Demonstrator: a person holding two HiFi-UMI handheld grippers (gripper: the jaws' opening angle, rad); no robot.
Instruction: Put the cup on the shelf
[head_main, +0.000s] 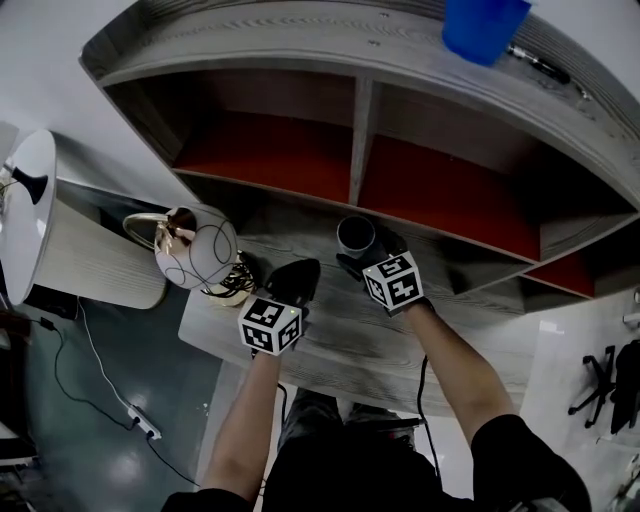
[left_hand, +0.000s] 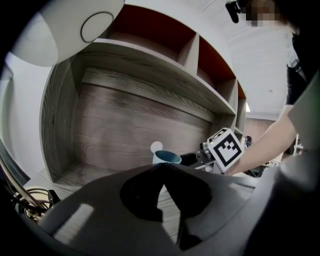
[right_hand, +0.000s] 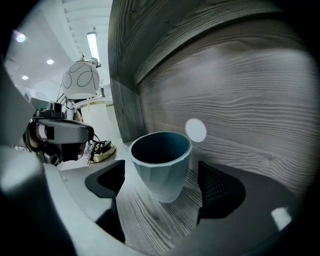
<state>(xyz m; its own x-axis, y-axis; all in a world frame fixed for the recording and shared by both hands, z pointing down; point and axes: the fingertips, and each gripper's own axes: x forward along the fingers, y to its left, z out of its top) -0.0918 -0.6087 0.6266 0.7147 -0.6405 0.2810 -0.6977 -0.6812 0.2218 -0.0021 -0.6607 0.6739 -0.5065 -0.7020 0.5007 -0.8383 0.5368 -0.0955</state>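
**A:** Grey wood shelf (head_main: 300, 50) with red backs in the upper bays, and a globe lamp (head_main: 195, 247) off to the left. All the action is on the bottom board.

**B:** There's the cup (right_hand: 162, 167), upright on that board, close to the back panel. It looks placed to me.

**A:** And the right gripper (head_main: 368, 252)?

**B:** It's spread wide, with one pad either side of the cup and a gap showing on both sides. It grips nothing, and the cup stands on its own base.

**A:** I'd guess the jaws are that wide so they can slide back without clipping it.

**B:** That's my read too. A straight pull away from the panel should do it, because any sideways drift could tip the cup.

**A:** What about the left gripper (left_hand: 161, 172)?

**B:** Its tips are together and it's empty. It hangs to the left of the cup, near the lamp, probably to stay out of the way.
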